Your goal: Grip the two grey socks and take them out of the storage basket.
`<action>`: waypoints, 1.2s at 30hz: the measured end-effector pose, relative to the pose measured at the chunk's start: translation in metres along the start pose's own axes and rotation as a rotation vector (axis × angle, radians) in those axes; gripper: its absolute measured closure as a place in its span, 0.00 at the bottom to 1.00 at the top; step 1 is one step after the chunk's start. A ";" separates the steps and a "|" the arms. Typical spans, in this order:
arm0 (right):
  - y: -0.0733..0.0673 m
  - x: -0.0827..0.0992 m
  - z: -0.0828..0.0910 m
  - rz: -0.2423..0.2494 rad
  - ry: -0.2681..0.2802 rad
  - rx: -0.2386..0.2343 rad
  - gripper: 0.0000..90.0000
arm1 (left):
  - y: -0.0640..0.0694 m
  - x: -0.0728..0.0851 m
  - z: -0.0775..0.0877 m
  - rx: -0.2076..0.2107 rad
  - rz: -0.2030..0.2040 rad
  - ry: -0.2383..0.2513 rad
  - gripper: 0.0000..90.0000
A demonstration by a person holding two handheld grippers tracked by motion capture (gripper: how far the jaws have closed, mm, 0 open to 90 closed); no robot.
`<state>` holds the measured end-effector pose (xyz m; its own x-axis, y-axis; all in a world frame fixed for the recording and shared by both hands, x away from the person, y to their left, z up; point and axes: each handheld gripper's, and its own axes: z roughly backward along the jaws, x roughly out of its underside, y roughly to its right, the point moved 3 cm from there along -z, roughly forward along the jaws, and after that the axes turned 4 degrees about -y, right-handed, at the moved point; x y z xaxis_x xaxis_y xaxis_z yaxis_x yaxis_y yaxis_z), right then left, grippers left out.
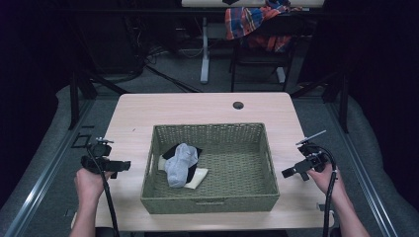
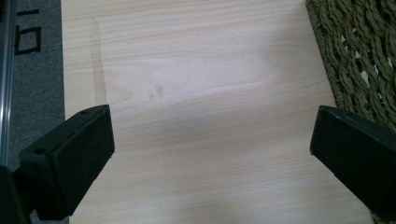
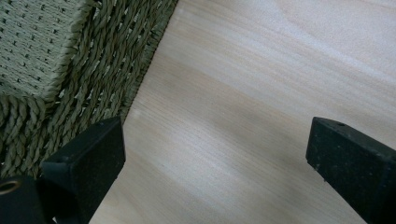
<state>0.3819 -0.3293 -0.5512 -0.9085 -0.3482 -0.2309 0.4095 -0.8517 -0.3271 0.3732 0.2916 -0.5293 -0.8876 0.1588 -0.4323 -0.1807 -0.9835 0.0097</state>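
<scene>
Both tools hung spread and empty over the counter (image 1: 207, 106) — left tool (image 1: 123, 165), right tool (image 1: 286, 173) — flanking the woven basket (image 1: 210, 202) of socks (image 1: 180, 165)

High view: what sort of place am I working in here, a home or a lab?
Most likely a lab or recording workspace, not a home. The pale wooden table has a cable port, cables trail across the grey carpet behind it, and dark curtains hang on both sides. A plaid cloth hangs over a chair.

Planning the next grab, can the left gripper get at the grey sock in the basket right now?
Probably yes: the left gripper is open beside the basket, and the grey sock lies topmost, uncovered, near that wall.
</scene>
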 end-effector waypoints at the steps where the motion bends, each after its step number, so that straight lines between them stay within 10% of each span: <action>1: 0.000 0.000 0.000 -0.002 0.004 0.000 0.05 | 0.000 0.000 0.000 0.001 0.000 0.000 0.00; 16: -0.002 -0.002 -0.002 0.021 -0.019 0.003 0.05 | 0.002 -0.001 0.005 0.035 0.019 0.015 0.00; 36: -0.003 -0.001 -0.001 0.006 0.002 0.001 0.05 | 0.023 -0.015 0.035 0.008 -0.059 0.055 0.00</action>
<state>0.3814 -0.3265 -0.5508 -0.9060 -0.3523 -0.2346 0.4146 -0.8501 -0.3248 0.3673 0.2700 -0.4912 -0.8507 0.2111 -0.4814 -0.2357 -0.9718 -0.0096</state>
